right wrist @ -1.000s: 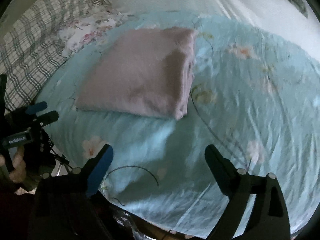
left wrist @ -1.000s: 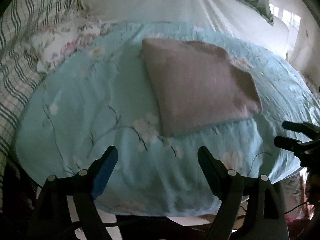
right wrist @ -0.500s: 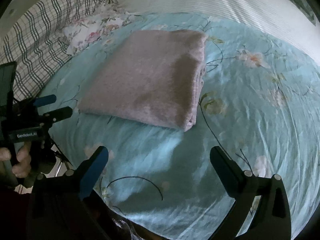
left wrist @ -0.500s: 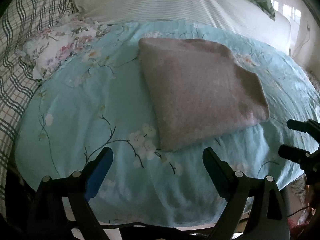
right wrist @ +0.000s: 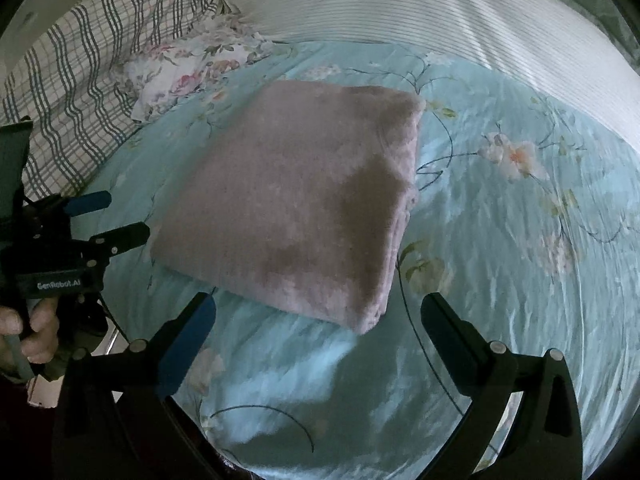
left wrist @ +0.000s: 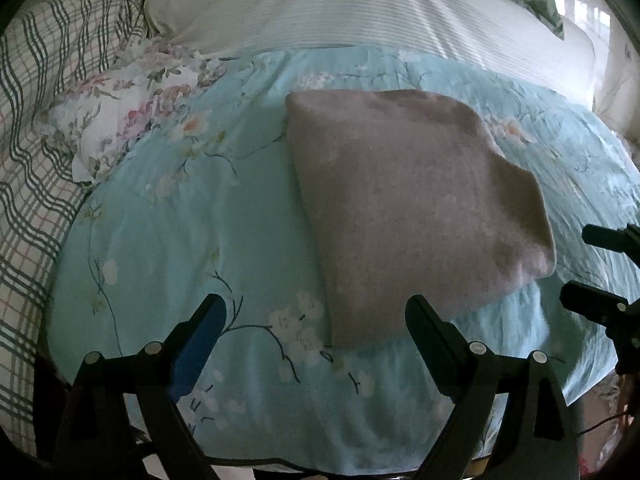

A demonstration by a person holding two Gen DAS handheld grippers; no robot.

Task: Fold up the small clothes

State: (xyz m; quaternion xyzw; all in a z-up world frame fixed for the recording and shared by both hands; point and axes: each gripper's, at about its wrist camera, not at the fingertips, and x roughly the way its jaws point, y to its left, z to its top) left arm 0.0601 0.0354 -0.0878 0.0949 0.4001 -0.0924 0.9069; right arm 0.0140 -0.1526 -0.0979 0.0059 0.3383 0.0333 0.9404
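Observation:
A folded mauve cloth (left wrist: 408, 208) lies flat on the light blue floral bedspread (left wrist: 192, 240); it also shows in the right wrist view (right wrist: 296, 204). My left gripper (left wrist: 316, 312) is open and empty, hovering just before the cloth's near corner. My right gripper (right wrist: 320, 308) is open and empty, just before the cloth's near right corner. The left gripper also shows in the right wrist view (right wrist: 112, 220), open at the cloth's left side. The right gripper shows at the right edge of the left wrist view (left wrist: 592, 268), open.
A white floral pillowcase (left wrist: 132, 120) lies at the back left on a plaid blanket (left wrist: 36, 168). A white striped pillow (left wrist: 360, 4) lies behind the bedspread. The bed's near edge runs just below both grippers.
Both grippers have moved forward toward the folded cloth, which now looms larger in both views. Both stayed open.

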